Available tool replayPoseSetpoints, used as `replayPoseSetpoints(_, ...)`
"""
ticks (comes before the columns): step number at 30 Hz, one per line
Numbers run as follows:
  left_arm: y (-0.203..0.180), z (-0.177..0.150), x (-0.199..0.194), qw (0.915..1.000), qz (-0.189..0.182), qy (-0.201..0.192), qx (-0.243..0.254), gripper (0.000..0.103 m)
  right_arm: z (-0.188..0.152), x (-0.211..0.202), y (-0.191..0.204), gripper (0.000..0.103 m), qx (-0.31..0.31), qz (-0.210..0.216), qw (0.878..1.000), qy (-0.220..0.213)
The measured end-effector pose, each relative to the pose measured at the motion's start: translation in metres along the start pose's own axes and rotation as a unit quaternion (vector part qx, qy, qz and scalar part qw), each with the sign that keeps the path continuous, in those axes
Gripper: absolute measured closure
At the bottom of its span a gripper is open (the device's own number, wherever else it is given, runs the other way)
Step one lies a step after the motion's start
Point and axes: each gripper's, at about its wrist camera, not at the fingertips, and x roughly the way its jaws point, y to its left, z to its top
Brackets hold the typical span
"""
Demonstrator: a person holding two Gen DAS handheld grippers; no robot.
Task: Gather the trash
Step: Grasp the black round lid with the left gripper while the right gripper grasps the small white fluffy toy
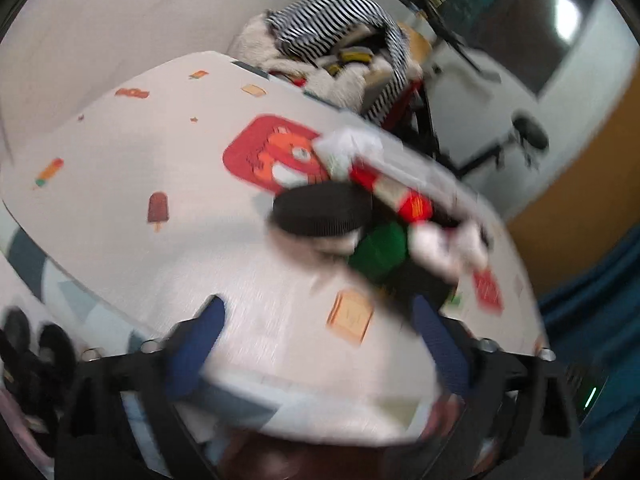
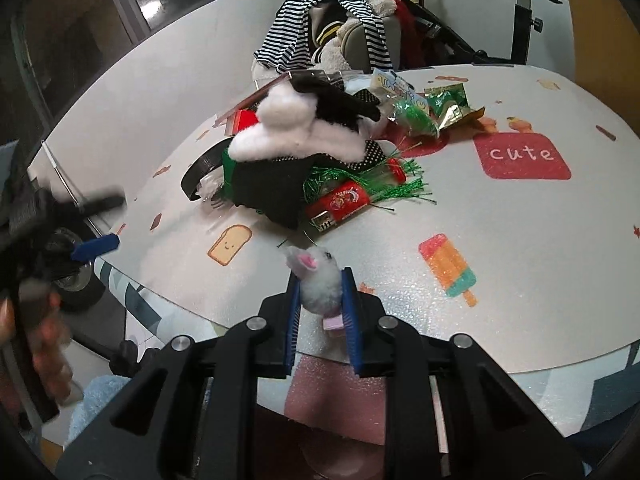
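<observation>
From the left wrist view, everything looks smeared and blurry. The left gripper (image 1: 316, 340) has its 2 blue fingers (image 1: 200, 340) spread wide apart, and nothing is between them. Under them is the counter (image 1: 132, 152), which has a white, grainy cover with little pictures of ice pops and toast on it. Farther along the counter sits the trash pile (image 1: 360, 216). It shows as a round black shape, a green lump, a red wrapper and some white fluff. Behind the counter is a chair with a striped cloth (image 1: 332, 20) hanging on it.

From the right wrist view, things are sharp. The right gripper (image 2: 322, 284) has its 2 blue fingers (image 2: 352, 304) close together, squeezing a small fluffy toy mouse (image 2: 318, 280). The mouse is white and soft with a pink ear. It is held over the near part of the counter (image 2: 540, 280). The trash pile (image 2: 316, 160) lies in the middle of the counter, well apart from the mouse. It has puffy white fluff, black cloth, shiny green tinsel strands (image 2: 360, 188), a red wrapper (image 2: 340, 204) and a crinkly gold wrapper (image 2: 452, 108). A red square that says "cute" (image 2: 522, 156) is printed on the cover. At the far left, the left gripper (image 2: 96, 248) shows 1 blue finger, blurred, beside the counter edge.
</observation>
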Motion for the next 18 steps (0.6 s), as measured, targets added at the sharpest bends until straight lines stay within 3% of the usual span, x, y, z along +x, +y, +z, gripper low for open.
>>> replayPoseSetpoints(2, 0.0, 0.014, 0.015, 0.9999, -0.011, 0.007, -0.009, 0.009, -0.001, 0.002, -0.002, 0.08, 0.001, 0.001, 1.0, 0.002)
replayPoseSetpoints(9, -0.011, 0.05, 0.075, 0.9988, 0.017, 0.035, 0.029, 0.009, -0.001, 0.002, -0.012, 0.08, 0.014, -0.001, 1.0, 0.001)
replayPoseSetpoints(13, -0.007, 0.059, 0.102, 0.998, 0.024, 0.055, 0.022, 0.011, -0.001, 0.002, -0.017, 0.08, 0.022, -0.005, 1.0, 0.001)
replayPoseSetpoints(15, -0.004, 0.06, 0.111, 0.9976, 0.03, 0.059, 0.018, 0.018, -0.002, 0.002, -0.019, 0.08, 0.024, -0.007, 1.0, 0.002)
replayPoseSetpoints(18, -0.005, 0.059, 0.103, 0.9981, 0.04, 0.041, 0.025, 0.018, -0.001, 0.001, -0.018, 0.08, 0.021, -0.006, 1.0, 0.001)
